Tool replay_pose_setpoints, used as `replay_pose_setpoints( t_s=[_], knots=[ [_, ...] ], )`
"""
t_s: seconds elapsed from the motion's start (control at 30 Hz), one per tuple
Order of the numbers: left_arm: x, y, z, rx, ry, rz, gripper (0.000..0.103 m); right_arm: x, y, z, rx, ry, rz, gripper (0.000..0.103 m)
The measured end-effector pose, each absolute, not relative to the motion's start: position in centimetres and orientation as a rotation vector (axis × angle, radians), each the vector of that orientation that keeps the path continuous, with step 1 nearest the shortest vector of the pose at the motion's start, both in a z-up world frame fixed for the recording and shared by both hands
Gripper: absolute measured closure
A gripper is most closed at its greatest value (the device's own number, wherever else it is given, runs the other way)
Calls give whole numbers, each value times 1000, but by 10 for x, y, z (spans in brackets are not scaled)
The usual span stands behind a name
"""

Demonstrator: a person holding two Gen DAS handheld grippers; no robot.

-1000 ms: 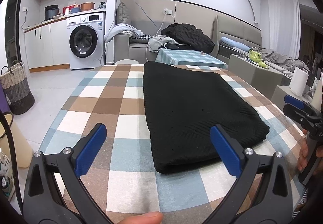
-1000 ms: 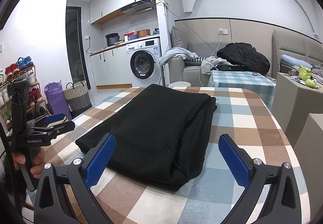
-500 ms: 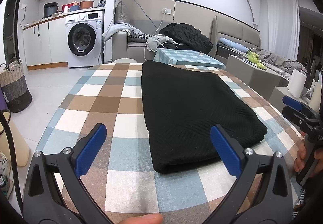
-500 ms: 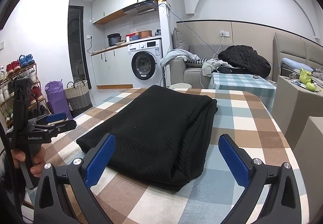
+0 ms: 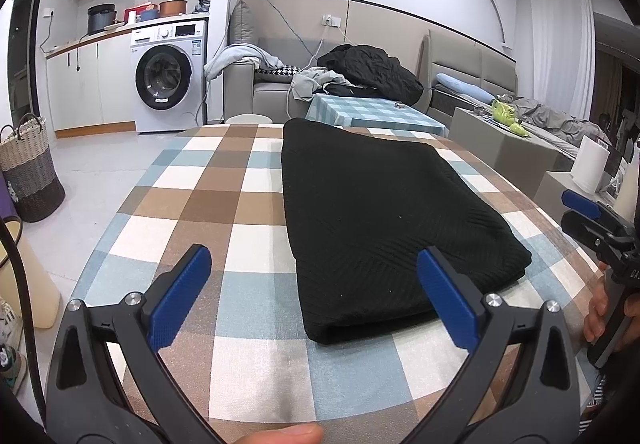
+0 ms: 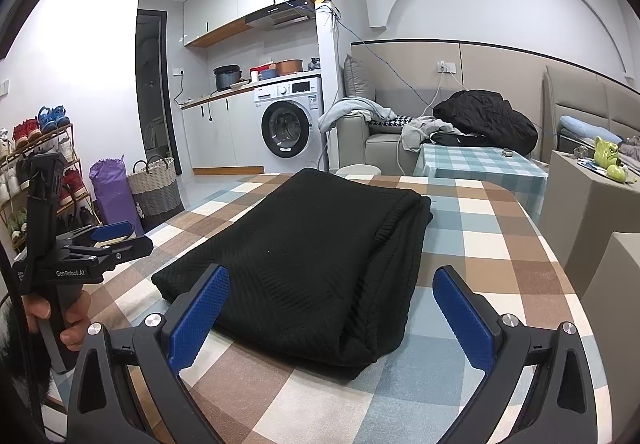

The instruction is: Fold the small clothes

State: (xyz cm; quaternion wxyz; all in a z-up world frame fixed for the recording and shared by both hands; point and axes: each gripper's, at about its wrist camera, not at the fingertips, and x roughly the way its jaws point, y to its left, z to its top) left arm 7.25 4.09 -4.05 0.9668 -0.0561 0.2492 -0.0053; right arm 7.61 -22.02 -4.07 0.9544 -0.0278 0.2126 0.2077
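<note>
A black ribbed knit garment (image 5: 384,220), folded into a long flat rectangle, lies on the table covered by a brown, blue and white checked cloth (image 5: 208,200), its near folded edge towards the cameras and its length running away across the tabletop. In the right wrist view the same garment (image 6: 304,256) shows stacked layers along its right side. The left gripper (image 5: 316,298), black-framed with blue textured pads, hangs above the near part of the table with its jaws spread wide and empty; its right pad overlaps the garment's near corner in the picture, but contact cannot be judged. The right gripper (image 6: 332,310) is likewise spread wide and holds nothing, its fingers framing the garment's near end. Each gripper appears at the edge of the other's view, grasped by a hand (image 6: 60,320). Beyond the table stand a white front-loading washing machine (image 5: 170,78), a woven two-tone basket (image 5: 30,168) and a grey sofa heaped with clothes (image 5: 320,84).
</note>
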Motion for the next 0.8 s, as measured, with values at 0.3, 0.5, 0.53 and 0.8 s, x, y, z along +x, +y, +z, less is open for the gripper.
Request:
replay_pose_setpoints(
  t_s=[0.3, 0.5, 0.53, 0.8],
  knots=[
    [73, 41, -41, -112, 500, -9, 1, 75, -220, -41, -57, 432, 421, 0],
    [73, 41, -41, -113, 501, -9, 1, 75, -220, -41, -57, 432, 421, 0],
    [73, 41, -41, -113, 501, -8, 1, 75, -220, -41, -57, 432, 421, 0],
    [72, 41, -41, -113, 498, -6, 1, 75, -220, -41, -57, 431, 421, 0]
  ],
)
